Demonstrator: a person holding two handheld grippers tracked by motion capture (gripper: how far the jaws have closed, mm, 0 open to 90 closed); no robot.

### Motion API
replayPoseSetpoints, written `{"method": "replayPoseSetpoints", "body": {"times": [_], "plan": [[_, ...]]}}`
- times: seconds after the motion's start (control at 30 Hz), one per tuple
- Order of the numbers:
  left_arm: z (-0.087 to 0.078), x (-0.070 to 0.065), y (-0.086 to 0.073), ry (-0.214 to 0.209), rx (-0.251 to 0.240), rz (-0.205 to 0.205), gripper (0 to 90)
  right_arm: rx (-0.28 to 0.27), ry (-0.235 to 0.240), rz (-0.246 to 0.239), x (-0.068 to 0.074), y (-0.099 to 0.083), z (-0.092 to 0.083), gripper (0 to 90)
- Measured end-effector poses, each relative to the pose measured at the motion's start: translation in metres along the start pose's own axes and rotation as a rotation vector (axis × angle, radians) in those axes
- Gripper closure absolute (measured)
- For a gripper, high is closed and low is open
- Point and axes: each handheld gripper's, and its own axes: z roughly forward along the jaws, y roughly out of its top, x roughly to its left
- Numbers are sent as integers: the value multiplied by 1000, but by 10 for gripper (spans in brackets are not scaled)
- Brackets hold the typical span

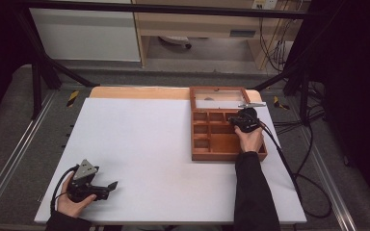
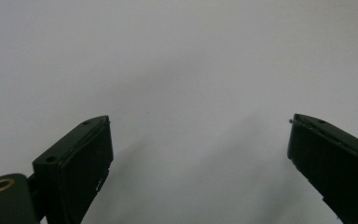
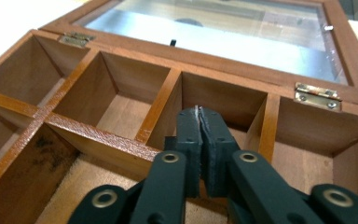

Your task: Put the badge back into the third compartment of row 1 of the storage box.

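Right gripper [image 3: 200, 112] over the open wooden box [image 1: 221, 153] at the white board's [image 1: 149, 144] far right, jaws pressed together, empty. Left gripper [image 1: 107, 188] near-left, well apart from the box, jaws wide.

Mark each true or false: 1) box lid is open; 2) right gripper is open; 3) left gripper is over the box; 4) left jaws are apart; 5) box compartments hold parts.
1) True: the lid of the box lies open.
2) False: the right gripper has its jaws pressed together.
3) False: the left gripper is over the white board, far from the box.
4) True: wide gap, nothing between them.
5) False: the visible compartments are empty.
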Motion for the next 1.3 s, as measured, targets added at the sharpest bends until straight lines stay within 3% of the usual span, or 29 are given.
{"method": "replayPoseSetpoints", "body": {"times": [0.4,0.77,1.0,1.3], "plan": [[0,0,0,0,0,-1,62,-66,47,-24,6,0,-26,691],[1,0,0,0,1,0,62,-99,113,-72,21,-10,-59,325],[1,-1,0,0,5,6,61,-100,199,-85,33,-21,-80,120],[1,-2,1,-1,8,8,58,-74,208,-163,48,-37,-97,30]]}}
